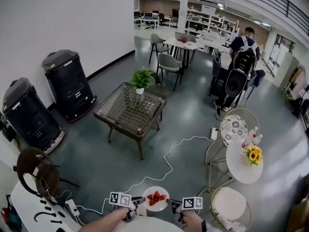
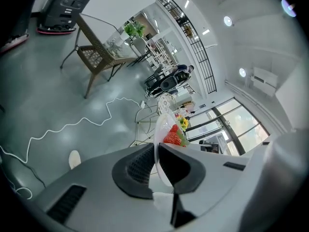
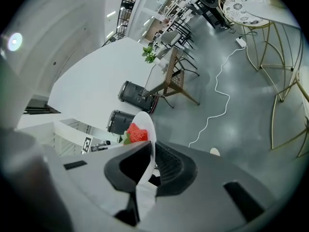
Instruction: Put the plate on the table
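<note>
**Head view.** Open hall with a grey floor and a white wall at 9 o'clock.
- Low table (image 1: 130, 109) with a mesh top, just above centre, with a plant (image 1: 141, 79) at its far edge.
- Two black bins (image 1: 67, 83) at 9 o'clock.
- Round table (image 1: 244, 161) at 4 o'clock, with sunflowers (image 1: 253, 154) on it.
- White cable (image 1: 169, 163) running across the floor.
- Plate (image 1: 155, 198) at 6 o'clock, carrying strawberries (image 1: 155, 197). It is held in the air between the left gripper (image 1: 139, 201) at its 9 o'clock rim and the right gripper (image 1: 171, 205) at its 3 o'clock rim.

**Left gripper view.** The plate (image 2: 163, 129) is seen edge-on. Its rim sits between the pads of the left gripper (image 2: 157, 161), which are pressed onto it. The strawberries (image 2: 173, 137) show just beyond the jaws, and the low table (image 2: 104, 57) is at 11 o'clock.

**Right gripper view.** The right gripper (image 3: 153, 161) pinches the opposite rim of the plate (image 3: 145, 127) in the same way. The strawberries (image 3: 136, 133) are at 10 o'clock of the jaws, and the bins (image 3: 133, 94) are beyond them.

**Progress.** The plate is picked up and carried by both grippers, well apart from either table. Reaching a table, lowering the plate and letting go remain. Which table is meant cannot be told.

**Writing.** No brand or label is legible. The only markings are the black-and-white square markers on the gripper cubes.
</note>
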Demonstrator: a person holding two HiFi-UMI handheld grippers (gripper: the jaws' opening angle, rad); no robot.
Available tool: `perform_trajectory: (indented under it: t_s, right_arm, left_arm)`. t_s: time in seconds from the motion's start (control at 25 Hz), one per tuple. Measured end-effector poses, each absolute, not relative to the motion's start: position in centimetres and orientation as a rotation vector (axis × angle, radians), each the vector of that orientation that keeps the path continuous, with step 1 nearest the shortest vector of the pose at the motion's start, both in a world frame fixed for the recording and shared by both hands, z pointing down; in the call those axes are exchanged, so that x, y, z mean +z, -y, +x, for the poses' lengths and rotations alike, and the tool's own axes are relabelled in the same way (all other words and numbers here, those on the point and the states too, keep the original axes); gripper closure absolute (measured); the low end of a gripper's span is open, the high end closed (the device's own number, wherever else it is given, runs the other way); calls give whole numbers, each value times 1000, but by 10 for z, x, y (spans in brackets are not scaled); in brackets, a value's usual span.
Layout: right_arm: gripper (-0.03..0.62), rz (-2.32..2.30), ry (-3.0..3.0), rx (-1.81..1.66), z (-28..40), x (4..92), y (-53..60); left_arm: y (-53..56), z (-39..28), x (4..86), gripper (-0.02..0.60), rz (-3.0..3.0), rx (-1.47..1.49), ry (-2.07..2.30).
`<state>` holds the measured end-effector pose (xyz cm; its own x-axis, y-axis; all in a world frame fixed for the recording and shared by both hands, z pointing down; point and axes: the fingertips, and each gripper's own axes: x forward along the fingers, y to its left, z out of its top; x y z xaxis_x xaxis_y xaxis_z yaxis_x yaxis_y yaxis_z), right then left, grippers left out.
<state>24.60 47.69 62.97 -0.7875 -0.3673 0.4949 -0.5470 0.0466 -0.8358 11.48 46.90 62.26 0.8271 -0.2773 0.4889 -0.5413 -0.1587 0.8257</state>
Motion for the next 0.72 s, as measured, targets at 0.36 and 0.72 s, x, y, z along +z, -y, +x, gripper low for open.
perform_trajectory:
  t_s: [0.36, 0.72]
  right_arm:
    - [568, 919, 2170, 1786, 198, 621, -392]
    - [568, 873, 2153, 1782, 163, 621, -347]
  left_arm:
    - [-390, 67, 614, 549, 1763, 245, 663]
    - [-349, 33, 616, 549, 1730, 204, 689]
